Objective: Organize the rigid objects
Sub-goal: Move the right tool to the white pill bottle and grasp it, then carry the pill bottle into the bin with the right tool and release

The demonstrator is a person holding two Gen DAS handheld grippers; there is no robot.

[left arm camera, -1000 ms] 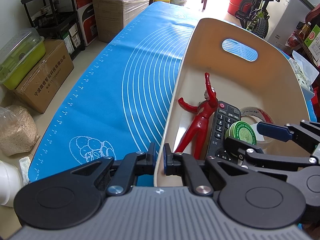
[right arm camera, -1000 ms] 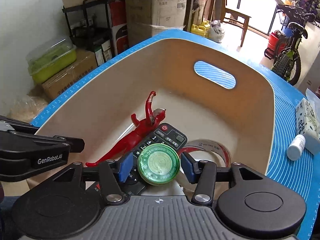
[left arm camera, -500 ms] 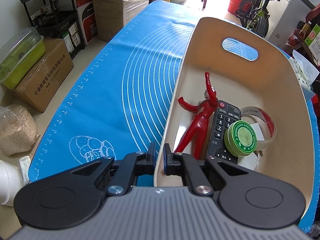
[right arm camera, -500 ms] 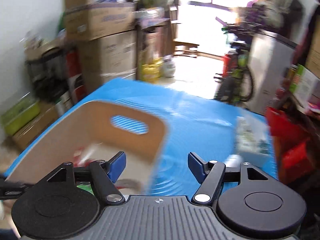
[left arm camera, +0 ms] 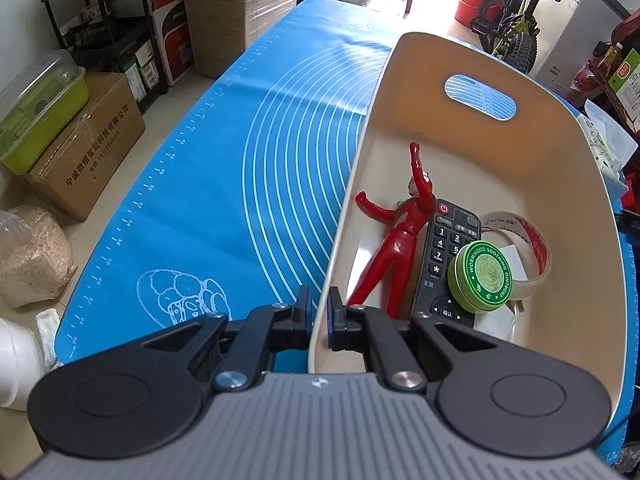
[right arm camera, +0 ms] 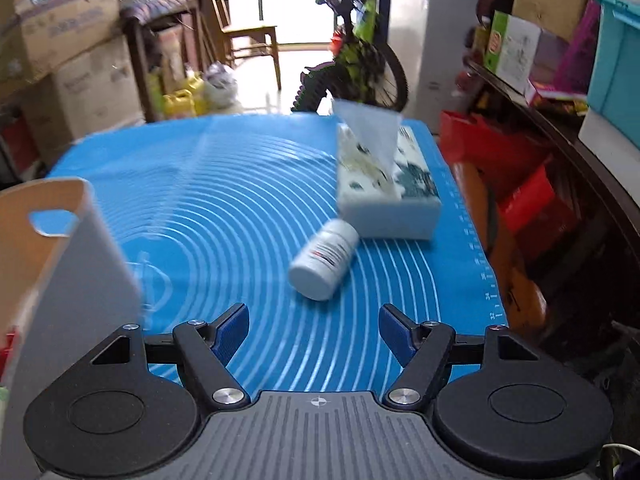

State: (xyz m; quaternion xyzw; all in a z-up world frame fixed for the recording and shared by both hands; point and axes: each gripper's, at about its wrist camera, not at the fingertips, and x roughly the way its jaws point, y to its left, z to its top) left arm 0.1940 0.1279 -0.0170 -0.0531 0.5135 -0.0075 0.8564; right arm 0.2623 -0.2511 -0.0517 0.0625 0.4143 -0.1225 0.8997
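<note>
The left claw (left arm camera: 319, 316) is clamped on the near wall of the bin (left arm camera: 568, 184), one finger outside and one inside, pinching the rim. The bin sits on the blue mat (left arm camera: 224, 184) that covers the surface, handle cutout at the far end.

Inside the bin there's a red figure (left arm camera: 394, 240) lying along the left wall with one arm stretched toward the far end. A black remote (left arm camera: 442, 256) lies right beside it, and they look like they're touching. A green tin (left arm camera: 486, 278) sits tilted partly on the near end of the remote and partly on a tape roll (left arm camera: 534, 248), which lies flat to the right of the remote. There's also something white and flat under the tape, can't really tell what.

Over on the other side, the right claw (right arm camera: 313, 330) is spread wide with nothing between the fingers, hovering above the mat (right arm camera: 224, 208). This view is a bit blurry. Just ahead of it a white bottle (right arm camera: 325, 258) lies on its side, cap end pointing toward the camera. Its far end is right up against a tissue pack (right arm camera: 386, 184), touching or close to it, with a tissue sticking up from the top. The bin (right arm camera: 44, 240) shows at the left edge of that view, well apart from the bottle.
</note>
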